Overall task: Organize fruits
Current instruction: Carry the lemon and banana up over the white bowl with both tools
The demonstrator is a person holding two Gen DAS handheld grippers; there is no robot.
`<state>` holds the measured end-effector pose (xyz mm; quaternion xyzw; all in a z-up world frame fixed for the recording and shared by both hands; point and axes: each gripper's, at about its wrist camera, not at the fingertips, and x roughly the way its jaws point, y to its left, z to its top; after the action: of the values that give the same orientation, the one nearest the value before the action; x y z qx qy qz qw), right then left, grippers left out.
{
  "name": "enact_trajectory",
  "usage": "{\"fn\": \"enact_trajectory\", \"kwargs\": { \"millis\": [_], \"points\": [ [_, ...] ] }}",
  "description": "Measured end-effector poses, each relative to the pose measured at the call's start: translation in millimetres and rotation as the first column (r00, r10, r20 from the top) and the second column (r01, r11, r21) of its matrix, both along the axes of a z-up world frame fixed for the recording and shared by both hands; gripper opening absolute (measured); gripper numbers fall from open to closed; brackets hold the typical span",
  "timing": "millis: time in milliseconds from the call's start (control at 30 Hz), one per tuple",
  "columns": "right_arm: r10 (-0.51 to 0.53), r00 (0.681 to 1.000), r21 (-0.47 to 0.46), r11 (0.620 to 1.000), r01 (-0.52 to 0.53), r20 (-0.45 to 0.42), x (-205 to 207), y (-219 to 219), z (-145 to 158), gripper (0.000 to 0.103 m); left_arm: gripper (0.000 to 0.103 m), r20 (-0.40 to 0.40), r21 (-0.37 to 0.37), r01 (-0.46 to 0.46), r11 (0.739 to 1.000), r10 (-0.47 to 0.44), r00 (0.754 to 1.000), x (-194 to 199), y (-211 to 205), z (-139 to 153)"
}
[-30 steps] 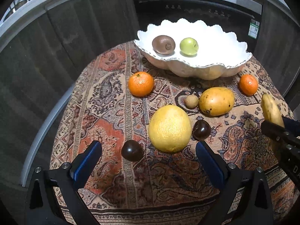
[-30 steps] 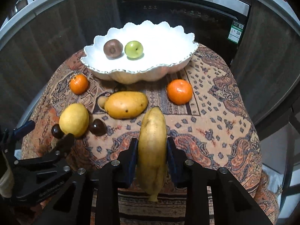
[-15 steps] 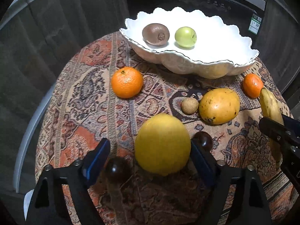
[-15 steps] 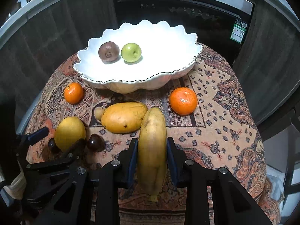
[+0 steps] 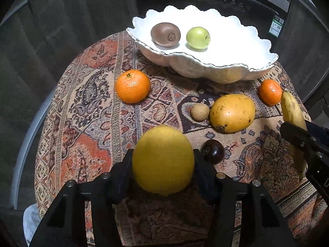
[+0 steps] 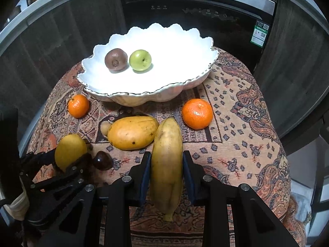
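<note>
Dark cabinets and an oven stand behind the desk point(image 5: 86, 94), which a patterned cloth covers. At the upper middle of the frame the white bowl point(image 6: 164, 41) already holds a kiwi point(image 6: 115, 59) and a green apple point(image 6: 140, 60). The left tool point(image 5: 163, 164) is clamped on the yellow citrus point(image 5: 163, 159); the right tool point(image 6: 167, 168) is clamped on the banana point(image 6: 167, 158). Both fruits seem ready for carrying; the next move probably needs a lift over the bowl's wavy rim.
</note>
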<state>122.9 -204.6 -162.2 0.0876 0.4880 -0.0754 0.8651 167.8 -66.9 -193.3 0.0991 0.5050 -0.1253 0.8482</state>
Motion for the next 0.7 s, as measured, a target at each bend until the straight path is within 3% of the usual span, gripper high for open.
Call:
{"fn": "enact_trajectory", "kwargs": {
  "millis": [700],
  "points": [
    [0.002,0.992,-0.003,1.000,-0.001,0.124,7.1,-17.1,54.6,0.031,0.054,0.119,-0.044,0.000,0.999,0.005,0.993,12.6,-5.7,77.5]
  ]
}}
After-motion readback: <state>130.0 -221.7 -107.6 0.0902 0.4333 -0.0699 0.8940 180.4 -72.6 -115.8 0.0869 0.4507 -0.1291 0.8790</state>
